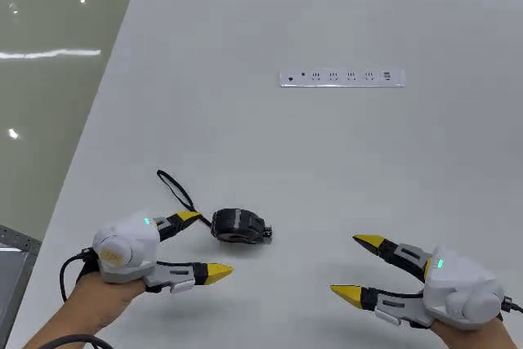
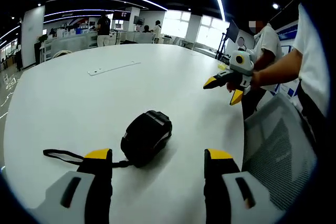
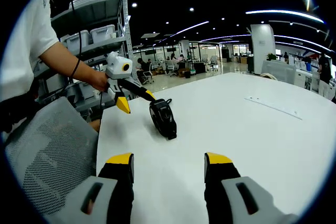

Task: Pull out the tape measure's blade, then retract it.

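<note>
The black tape measure [image 1: 239, 226] lies on the white tabletop [image 1: 327, 161] near the edge closest to the person, its thin black wrist strap [image 1: 176, 190] trailing off in a loop away from the case. The left claw [image 1: 212, 243] is right up against it: its yellow-tipped jaws stand wide apart, with the far tip just beside the strap end of the case and the near tip off to the person's side. The left gripper view shows the case just ahead of that gap, closer to the jaw on the strap's side, with nothing clamped. The right claw [image 1: 345, 264] is well apart from the tape measure, out to the right and low over bare tabletop, its jaws also spread and holding nothing, pointed towards the case. Farther across the tabletop, well beyond both claws, a long white power strip [image 1: 341, 78] lies flat. A grey mesh chair [image 3: 47, 145] stands at the tabletop's edge beside the person.
</note>
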Demonstrator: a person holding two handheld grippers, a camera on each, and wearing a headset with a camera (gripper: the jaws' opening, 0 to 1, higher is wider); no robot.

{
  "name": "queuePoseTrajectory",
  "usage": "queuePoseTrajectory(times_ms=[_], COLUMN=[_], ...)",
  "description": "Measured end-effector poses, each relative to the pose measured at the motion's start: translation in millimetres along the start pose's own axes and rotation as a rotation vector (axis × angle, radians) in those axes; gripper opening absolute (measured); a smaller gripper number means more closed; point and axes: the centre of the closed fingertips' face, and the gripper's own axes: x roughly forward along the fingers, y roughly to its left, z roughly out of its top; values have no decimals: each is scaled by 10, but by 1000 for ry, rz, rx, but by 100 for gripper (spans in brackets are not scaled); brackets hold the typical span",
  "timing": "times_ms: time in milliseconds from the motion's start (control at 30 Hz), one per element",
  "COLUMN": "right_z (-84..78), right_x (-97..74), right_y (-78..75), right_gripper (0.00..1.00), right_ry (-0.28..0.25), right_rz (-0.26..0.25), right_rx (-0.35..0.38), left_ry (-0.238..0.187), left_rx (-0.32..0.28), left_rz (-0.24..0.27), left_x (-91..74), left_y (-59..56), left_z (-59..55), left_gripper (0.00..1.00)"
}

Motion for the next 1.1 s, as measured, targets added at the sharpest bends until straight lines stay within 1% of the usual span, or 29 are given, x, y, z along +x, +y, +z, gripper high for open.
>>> queuePoseTrajectory(times_ms=[400,600,733,800,1100], right_z=[16,30,36,34,17], right_x=[100,149,180,196,238], right_y=[-46,-71,-89,-92,-133], right_gripper=[54,55,55,55,55], right_ry=[6,2,2,2,12], right_rz=[25,37,45,51,72], right_rx=[-4,-1,0,1,1], left_ry=[31,56,63,76,101], left_rx=[35,57,63,72,83], left_rz=[-28,-43,-53,-61,-82], left_x=[69,107,143,170,254], left_y=[39,69,74,79,97], left_z=[5,-18,-18,-38,-58], left_gripper=[69,67,66,65,63])
